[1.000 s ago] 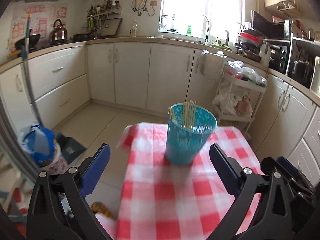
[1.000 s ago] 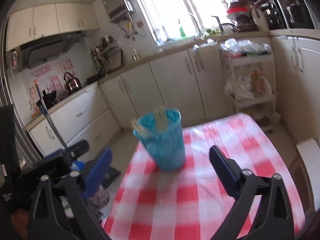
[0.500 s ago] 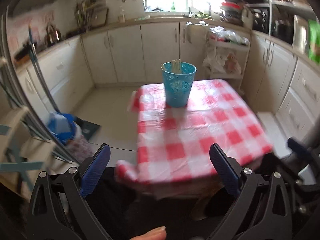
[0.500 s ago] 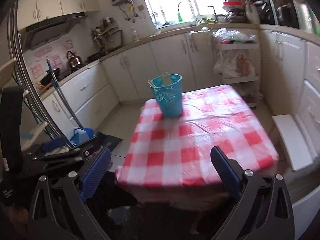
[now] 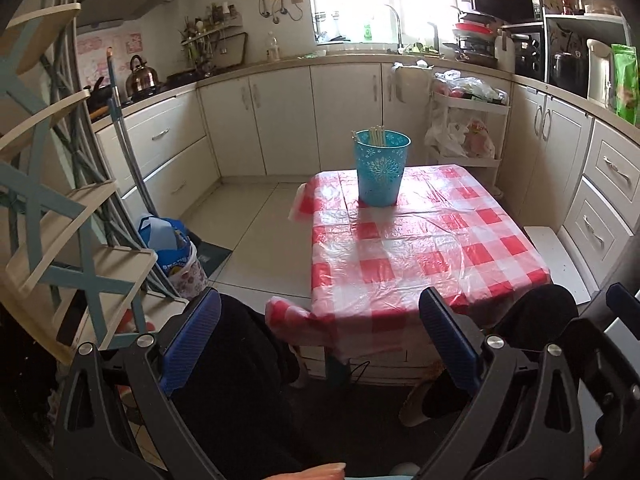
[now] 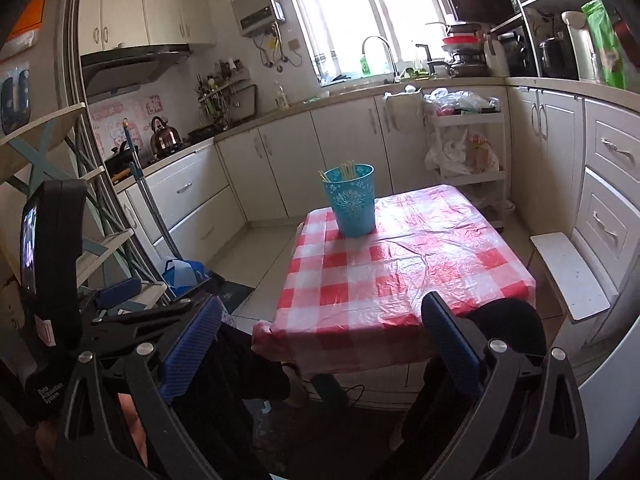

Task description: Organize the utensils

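Note:
A teal perforated holder [image 5: 381,169] stands upright at the far end of a small table with a red-and-white checked cloth [image 5: 420,256]. Several pale chopsticks [image 5: 376,136] stick out of it. It also shows in the right wrist view [image 6: 353,205], with the chopsticks [image 6: 345,171] inside. My left gripper [image 5: 320,336] is open and empty, held back from the table's near edge above a person's dark-clothed knees. My right gripper [image 6: 320,340] is open and empty, also short of the near edge. The left gripper's body [image 6: 120,312] shows at the left of the right wrist view.
White kitchen cabinets [image 5: 280,116] run along the back and right walls. A white trolley [image 5: 468,120] with bags stands behind the table. A folding rack [image 5: 52,200], a mop handle [image 5: 128,144] and a blue bag [image 5: 168,240] are at the left. A white stool [image 6: 568,276] is at the right.
Both grippers have pulled well back from the holder and away from the table, so the whole table now shows. The holder and chopsticks have not moved. Both stay open.

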`<state>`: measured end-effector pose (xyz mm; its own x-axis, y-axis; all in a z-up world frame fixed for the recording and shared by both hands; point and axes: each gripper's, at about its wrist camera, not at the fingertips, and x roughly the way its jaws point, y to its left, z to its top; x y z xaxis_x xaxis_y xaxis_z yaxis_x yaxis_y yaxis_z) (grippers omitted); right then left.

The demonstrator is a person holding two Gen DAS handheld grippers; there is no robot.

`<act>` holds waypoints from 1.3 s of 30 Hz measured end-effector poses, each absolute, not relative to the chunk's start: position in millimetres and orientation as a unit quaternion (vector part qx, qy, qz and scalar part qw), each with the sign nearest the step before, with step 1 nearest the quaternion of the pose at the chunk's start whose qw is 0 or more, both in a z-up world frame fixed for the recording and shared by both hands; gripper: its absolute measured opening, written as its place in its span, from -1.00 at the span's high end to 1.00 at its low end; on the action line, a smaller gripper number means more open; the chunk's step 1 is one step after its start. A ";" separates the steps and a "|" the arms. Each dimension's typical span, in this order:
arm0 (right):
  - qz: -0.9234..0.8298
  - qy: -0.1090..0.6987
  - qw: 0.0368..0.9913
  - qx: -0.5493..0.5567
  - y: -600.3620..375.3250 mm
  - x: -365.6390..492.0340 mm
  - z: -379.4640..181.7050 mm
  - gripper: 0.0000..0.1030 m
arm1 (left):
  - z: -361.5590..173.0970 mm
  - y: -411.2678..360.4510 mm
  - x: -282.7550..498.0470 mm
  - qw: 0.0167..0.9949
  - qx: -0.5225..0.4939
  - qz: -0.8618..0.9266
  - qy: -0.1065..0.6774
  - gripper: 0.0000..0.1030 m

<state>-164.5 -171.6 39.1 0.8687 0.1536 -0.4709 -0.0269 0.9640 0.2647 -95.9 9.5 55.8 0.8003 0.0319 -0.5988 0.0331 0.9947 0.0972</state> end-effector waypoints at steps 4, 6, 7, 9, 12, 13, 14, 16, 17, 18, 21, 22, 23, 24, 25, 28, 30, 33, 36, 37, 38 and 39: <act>0.049 0.254 0.958 0.125 -170.8 -171.9 40.0 -0.86 | 59.8 10.7 -104.6 0.949 0.054 -0.001 0.309 -0.85; 0.048 0.252 0.959 0.124 -170.8 -177.6 39.8 -0.86 | 62.5 10.3 -108.6 0.951 0.055 -0.001 0.304 -0.85; 0.047 0.251 0.959 0.124 -170.9 -179.8 40.0 -0.86 | 63.4 10.4 -110.8 0.952 0.056 -0.001 0.302 -0.85; 0.046 0.250 0.959 0.125 -172.1 -181.5 39.6 -0.86 | 65.2 11.0 -114.3 0.953 0.056 -0.001 0.298 -0.85; 0.044 0.249 0.959 0.127 -173.7 -183.0 39.7 -0.86 | 67.0 11.3 -114.6 0.954 0.057 -0.002 0.296 -0.85; 0.044 0.249 0.959 0.126 -173.8 -183.1 39.8 -0.86 | 67.3 11.7 -115.2 0.954 0.057 -0.002 0.295 -0.85; 0.044 0.249 0.959 0.126 -174.1 -183.2 39.2 -0.86 | 67.0 12.1 -115.3 0.954 0.058 -0.002 0.294 -0.85; 0.045 0.249 0.959 0.125 -174.4 -183.4 39.3 -0.86 | 67.2 11.7 -115.7 0.954 0.058 -0.002 0.294 -0.85; 0.045 0.249 0.959 0.125 -175.1 -183.7 39.4 -0.86 | 67.3 11.5 -115.7 0.954 0.058 -0.001 0.294 -0.85; 0.045 0.249 0.959 0.125 -174.8 -184.5 39.6 -0.86 | 67.4 11.6 -115.8 0.954 0.057 -0.002 0.295 -0.85; 0.044 0.245 0.960 0.125 -176.0 -185.3 40.4 -0.86 | 68.6 11.9 -116.9 0.955 0.055 -0.004 0.293 -0.85; 0.044 0.243 0.961 0.124 -176.1 -185.8 40.8 -0.86 | 69.0 12.2 -117.8 0.955 0.054 -0.004 0.291 -0.85; 0.044 0.241 0.962 0.122 -176.2 -186.7 41.5 -0.86 | 68.8 12.6 -118.2 0.955 0.054 -0.004 0.290 -0.85; 0.044 0.239 0.962 0.121 -176.1 -186.9 41.3 -0.86 | 69.3 12.9 -119.2 0.956 0.053 -0.005 0.288 -0.85; 0.044 0.237 0.963 0.120 -176.1 -187.7 41.9 -0.86 | 69.8 13.2 -120.1 0.957 0.051 -0.006 0.287 -0.85; 0.043 0.230 0.965 0.118 -175.3 -189.8 43.5 -0.86 | 70.8 14.1 -122.0 0.958 0.049 -0.007 0.281 -0.85; 0.043 0.227 0.966 0.118 -175.4 -189.8 44.0 -0.86 | 71.4 13.8 -122.5 0.959 0.049 -0.006 0.278 -0.85; 0.043 0.227 0.966 0.119 -176.2 -189.8 44.2 -0.86 | 71.7 14.0 -122.6 0.959 0.049 -0.006 0.278 -0.85; 0.043 0.227 0.966 0.118 -176.4 -189.7 44.1 -0.86 | 71.8 14.0 -122.7 0.959 0.049 -0.006 0.278 -0.85; 0.043 0.227 0.966 0.118 -176.7 -189.6 44.2 -0.86 | 71.8 13.8 -122.8 0.959 0.050 -0.006 0.278 -0.85; 0.044 0.228 0.966 0.118 -176.8 -189.4 44.0 -0.86 | 71.5 13.9 -122.7 0.959 0.049 -0.006 0.278 -0.85; 0.044 0.228 0.965 0.118 -176.6 -189.4 44.4 -0.86 | 71.6 13.9 -122.9 0.959 0.049 -0.006 0.278 -0.85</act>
